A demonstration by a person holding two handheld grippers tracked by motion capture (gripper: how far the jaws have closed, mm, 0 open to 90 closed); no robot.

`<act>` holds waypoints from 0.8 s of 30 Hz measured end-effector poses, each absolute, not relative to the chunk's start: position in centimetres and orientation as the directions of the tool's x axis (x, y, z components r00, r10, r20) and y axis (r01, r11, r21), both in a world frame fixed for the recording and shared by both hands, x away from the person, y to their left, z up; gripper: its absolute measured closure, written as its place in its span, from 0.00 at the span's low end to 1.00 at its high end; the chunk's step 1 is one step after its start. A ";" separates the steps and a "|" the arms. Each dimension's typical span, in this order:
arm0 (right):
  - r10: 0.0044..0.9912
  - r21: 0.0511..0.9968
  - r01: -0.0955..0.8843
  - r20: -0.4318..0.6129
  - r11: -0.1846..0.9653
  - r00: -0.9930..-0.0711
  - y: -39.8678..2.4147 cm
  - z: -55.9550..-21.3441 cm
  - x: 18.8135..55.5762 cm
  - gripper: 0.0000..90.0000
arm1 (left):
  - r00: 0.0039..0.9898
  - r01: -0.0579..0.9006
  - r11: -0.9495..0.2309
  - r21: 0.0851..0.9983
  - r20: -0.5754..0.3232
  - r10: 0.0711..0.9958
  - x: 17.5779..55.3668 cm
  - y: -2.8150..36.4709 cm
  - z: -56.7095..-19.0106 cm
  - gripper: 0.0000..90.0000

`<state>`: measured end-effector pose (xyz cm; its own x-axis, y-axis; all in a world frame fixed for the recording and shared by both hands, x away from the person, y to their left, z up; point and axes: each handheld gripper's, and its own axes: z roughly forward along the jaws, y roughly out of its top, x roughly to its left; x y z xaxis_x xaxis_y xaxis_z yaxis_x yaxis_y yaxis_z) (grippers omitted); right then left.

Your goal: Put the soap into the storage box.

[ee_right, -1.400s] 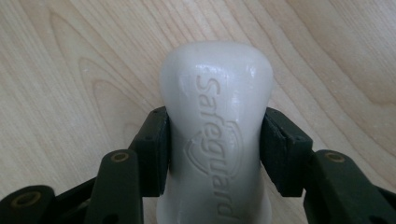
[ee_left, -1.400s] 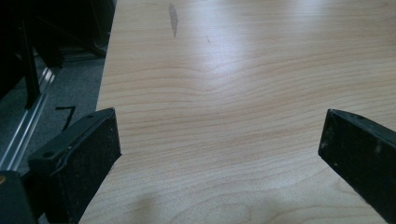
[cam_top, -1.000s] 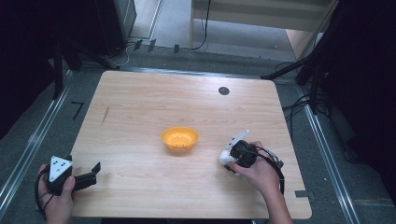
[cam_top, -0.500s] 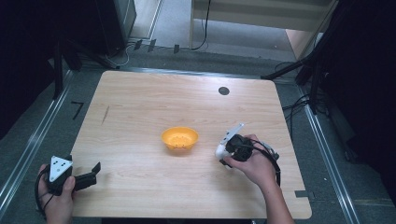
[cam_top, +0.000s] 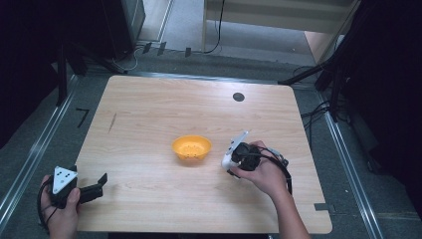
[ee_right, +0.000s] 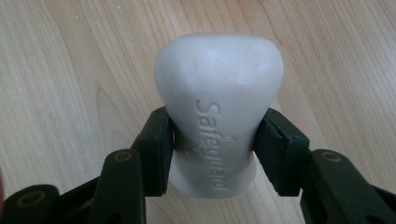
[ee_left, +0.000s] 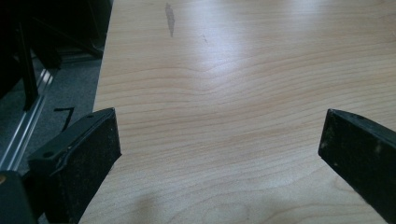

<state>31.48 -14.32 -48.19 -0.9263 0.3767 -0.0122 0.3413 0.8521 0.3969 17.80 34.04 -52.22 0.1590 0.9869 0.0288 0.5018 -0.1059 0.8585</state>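
the white soap bar is clamped in the right tool, held just right of the orange bowl. the left tool, spread wide, is rested at the bench's near left corner.

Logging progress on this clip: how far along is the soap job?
Done: the right tool is shut on the white soap bar. In hand: it holds the bar beside the orange bowl. Left: the bar is not in the bowl. The left tool is open.

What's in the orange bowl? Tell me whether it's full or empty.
Empty. In the high view the orange bowl shows only its bare inside; the white soap bar sits clamped in the right gripper, beside the bowl.
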 end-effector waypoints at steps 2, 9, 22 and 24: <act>0.374 0.393 0.339 -0.014 0.855 -0.927 -14.2 -48.1 31.5 0.56 | 0.160 0.502 -0.107 0.858 0.030 0.987 17.8 34.0 -52.2 0.00; 0.350 0.414 0.313 -0.014 0.855 -0.937 -13.5 -47.5 31.6 0.56 | 0.161 0.502 -0.106 0.858 0.028 0.987 17.8 34.0 -52.2 0.00; 0.324 0.423 0.283 -0.027 0.861 -0.946 -12.3 -46.1 32.4 0.56 | 0.163 0.503 -0.107 0.858 0.028 0.986 17.8 34.0 -52.2 0.00; 0.317 0.418 0.275 -0.034 0.866 -0.948 -12.0 -45.6 32.6 0.56 | 0.162 0.502 -0.107 0.858 0.028 0.986 17.8 34.0 -52.2 0.00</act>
<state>32.62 -12.03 -45.56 -0.9478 0.3171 -0.0340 0.2747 0.8660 0.4179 17.81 34.04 -52.22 0.1624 0.9863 0.0277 0.5022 -0.1068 0.8581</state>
